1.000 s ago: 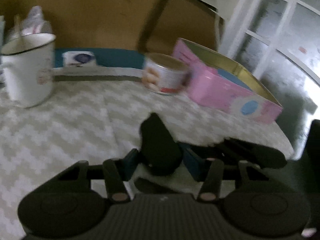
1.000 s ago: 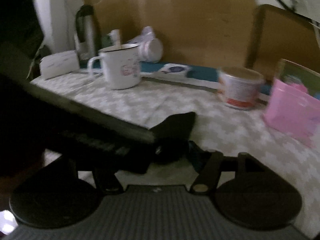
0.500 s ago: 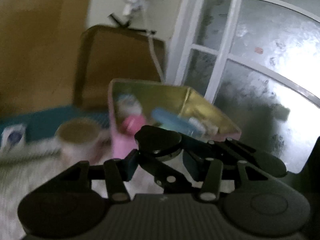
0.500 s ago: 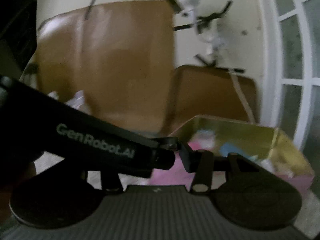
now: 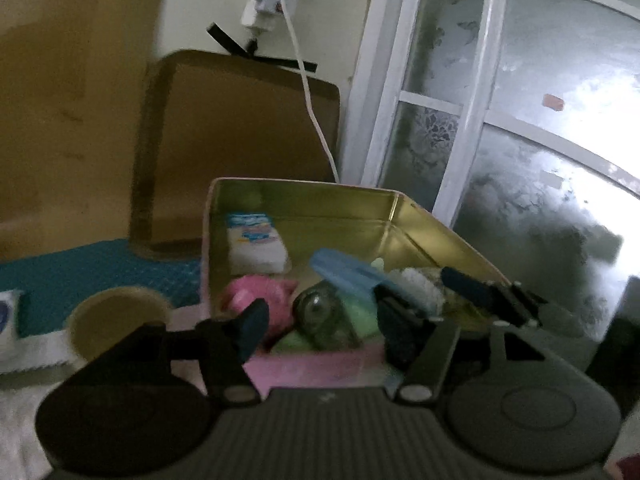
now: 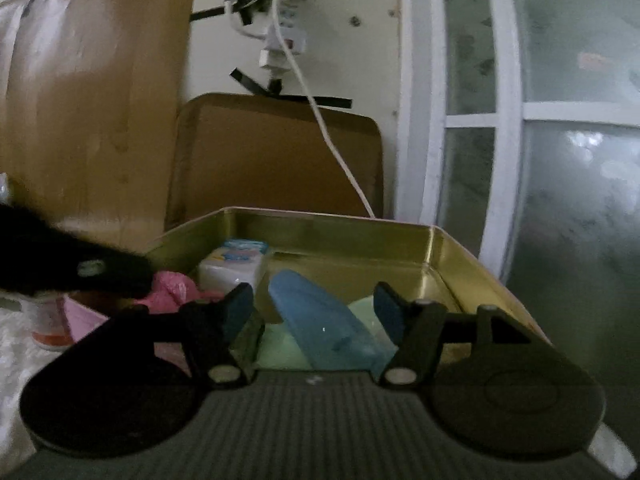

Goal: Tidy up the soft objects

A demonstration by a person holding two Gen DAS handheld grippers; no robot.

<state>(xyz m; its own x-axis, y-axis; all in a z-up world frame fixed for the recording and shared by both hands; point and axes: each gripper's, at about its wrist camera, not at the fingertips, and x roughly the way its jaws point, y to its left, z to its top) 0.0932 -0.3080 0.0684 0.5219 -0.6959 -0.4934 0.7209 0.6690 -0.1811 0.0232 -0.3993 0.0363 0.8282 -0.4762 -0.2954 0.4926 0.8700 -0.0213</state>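
A pink tin box with a gold inside (image 5: pixel 304 208) (image 6: pixel 332 232) stands open on the table. In it lie a white tissue pack (image 5: pixel 256 244) (image 6: pixel 236 264), a pink soft thing (image 5: pixel 256 296) (image 6: pixel 168 292), a blue case (image 5: pixel 348 276) (image 6: pixel 320 320), green soft pieces (image 5: pixel 360 320) (image 6: pixel 280 352), a white fluffy piece (image 5: pixel 416 288) and a dark roundish object (image 5: pixel 320 316). My left gripper (image 5: pixel 320 320) is open above the box's near side, empty. My right gripper (image 6: pixel 314 300) is open over the box, empty. The right gripper's fingers (image 5: pixel 472 292) show in the left wrist view.
A round can (image 5: pixel 116 316) stands left of the box on the white patterned cloth. The box's lid (image 5: pixel 240 152) leans on the wall behind. A white cable (image 6: pixel 320 120) hangs down to the box. A window (image 5: pixel 520 140) is at the right.
Both grippers rose from the table and swung right to the pink box. Both were shut on a dark object; now both are open and the dark object lies in the box.
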